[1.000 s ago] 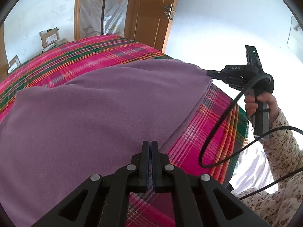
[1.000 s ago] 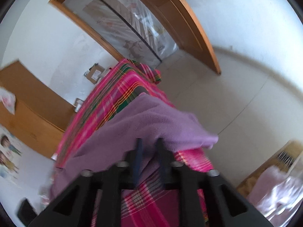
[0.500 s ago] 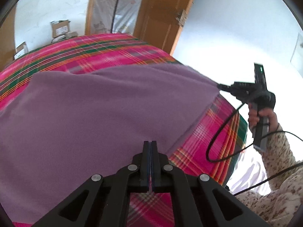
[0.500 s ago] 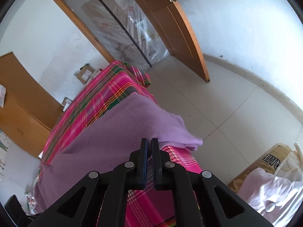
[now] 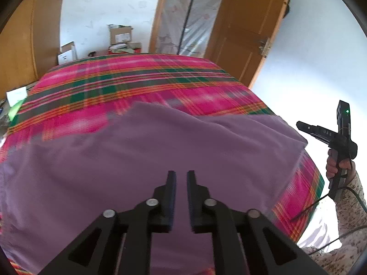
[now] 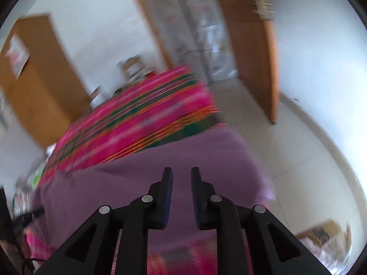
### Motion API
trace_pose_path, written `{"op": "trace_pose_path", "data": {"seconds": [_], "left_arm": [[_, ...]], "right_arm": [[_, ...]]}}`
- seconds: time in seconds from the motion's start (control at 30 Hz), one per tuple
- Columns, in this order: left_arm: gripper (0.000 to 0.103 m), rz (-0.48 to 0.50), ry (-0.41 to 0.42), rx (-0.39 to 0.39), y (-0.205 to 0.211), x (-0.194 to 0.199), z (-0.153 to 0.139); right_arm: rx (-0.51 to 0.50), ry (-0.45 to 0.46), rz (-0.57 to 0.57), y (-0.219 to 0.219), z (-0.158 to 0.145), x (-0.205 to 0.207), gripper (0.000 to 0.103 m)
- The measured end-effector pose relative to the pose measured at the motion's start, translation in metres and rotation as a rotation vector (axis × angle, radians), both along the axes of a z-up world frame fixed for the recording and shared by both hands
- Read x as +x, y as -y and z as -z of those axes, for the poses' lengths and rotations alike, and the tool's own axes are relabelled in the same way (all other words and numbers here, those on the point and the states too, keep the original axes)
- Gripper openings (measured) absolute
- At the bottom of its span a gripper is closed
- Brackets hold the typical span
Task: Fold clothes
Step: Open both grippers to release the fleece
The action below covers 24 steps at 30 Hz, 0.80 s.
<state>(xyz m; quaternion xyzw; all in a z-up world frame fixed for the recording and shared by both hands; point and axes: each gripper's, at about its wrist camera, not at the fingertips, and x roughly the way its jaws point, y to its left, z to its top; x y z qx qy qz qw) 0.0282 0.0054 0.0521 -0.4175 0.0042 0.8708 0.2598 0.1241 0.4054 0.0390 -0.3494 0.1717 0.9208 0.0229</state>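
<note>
Through the left wrist camera I see my left hand-held gripper [image 5: 181, 175] with its jaws opening, a narrow gap between the pads and nothing caught in it; the purple fleece garment [image 5: 160, 160] lies below the fingertips. That garment is spread flat on the bed [image 5: 128, 80], over a pink, green and orange plaid cover. Its long axis runs from left to right across the picture, and its right end reaches the bed's right edge. The far part of the plaid cover is bare. Beyond the bed's far edge, cardboard boxes [image 5: 120, 35] are stacked against the white wall; what is in them I cannot tell. A wooden door [image 5: 250, 29] stands open behind on the right. Off the bed's right edge, my right hand [image 5: 339, 163] in a patterned sleeve grips the right hand-held gripper [image 5: 300, 125], whose tip is just beside the garment's corner, apart from it.

Over on the right wrist camera the picture is blurred by motion. The right gripper's jaws are opening too, with nothing between them, and the purple garment [image 6: 183, 160] lies beneath them at the bed's near corner [image 6: 142, 119]. Open tiled floor [image 6: 298, 151] stretches to the right, up to the wall and the door [image 6: 250, 41].
</note>
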Motion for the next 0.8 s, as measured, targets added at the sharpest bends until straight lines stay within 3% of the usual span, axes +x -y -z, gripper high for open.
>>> {"op": "trace_pose_path", "data": {"seconds": [0.13,0.37,0.8], "left_arm": [[0.016,-0.029,0.01,-0.003,0.012,-0.023,-0.004],[0.017,-0.071,0.05,-0.023,0.022,-0.056,0.005],[0.028,-0.092,0.115,0.022,0.031,-0.106,0.003]], "right_arm": [[0.047,0.005,-0.158,0.037,-0.002,-0.038,0.02],[0.106,0.062,-0.394,0.101,0.007,-0.099,0.031],[0.155,0.138,-0.711,0.175,0.028,-0.148,0.033]]}}
